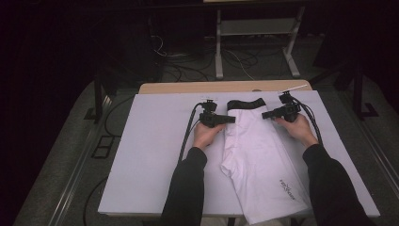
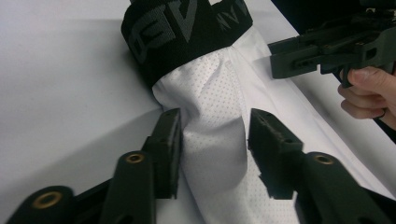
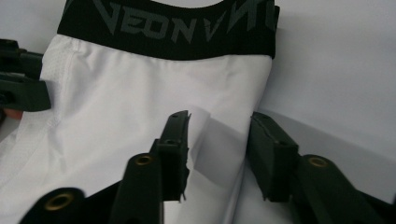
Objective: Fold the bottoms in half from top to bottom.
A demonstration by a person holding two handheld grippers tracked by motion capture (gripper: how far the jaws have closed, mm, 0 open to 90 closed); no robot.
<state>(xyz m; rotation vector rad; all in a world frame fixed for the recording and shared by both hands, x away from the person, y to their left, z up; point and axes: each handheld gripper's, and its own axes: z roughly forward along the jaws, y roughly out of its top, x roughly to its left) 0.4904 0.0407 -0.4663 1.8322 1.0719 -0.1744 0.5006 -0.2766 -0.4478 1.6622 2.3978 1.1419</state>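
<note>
White sports shorts (image 1: 259,155) with a black lettered waistband (image 1: 244,103) lie flat on the white board (image 1: 150,155), waistband at the far end. In the high view my left gripper (image 1: 233,119) points in at the shorts' left side just below the waistband. My right gripper (image 1: 264,114) points in from the right side. In the left gripper view a hump of perforated white fabric (image 2: 215,140) is bunched between my left gripper's (image 2: 214,126) two pads, which touch it on both sides. In the right gripper view a raised fold of fabric (image 3: 205,140) stands between my right gripper's (image 3: 219,123) jaws.
The board rests on a wooden table (image 1: 188,87). Beyond it a metal stand (image 1: 256,28) and loose cables (image 1: 188,66) sit on the dark floor. Each gripper's cable (image 1: 188,132) trails over the board. The shorts' leg end (image 1: 273,207) reaches the near edge.
</note>
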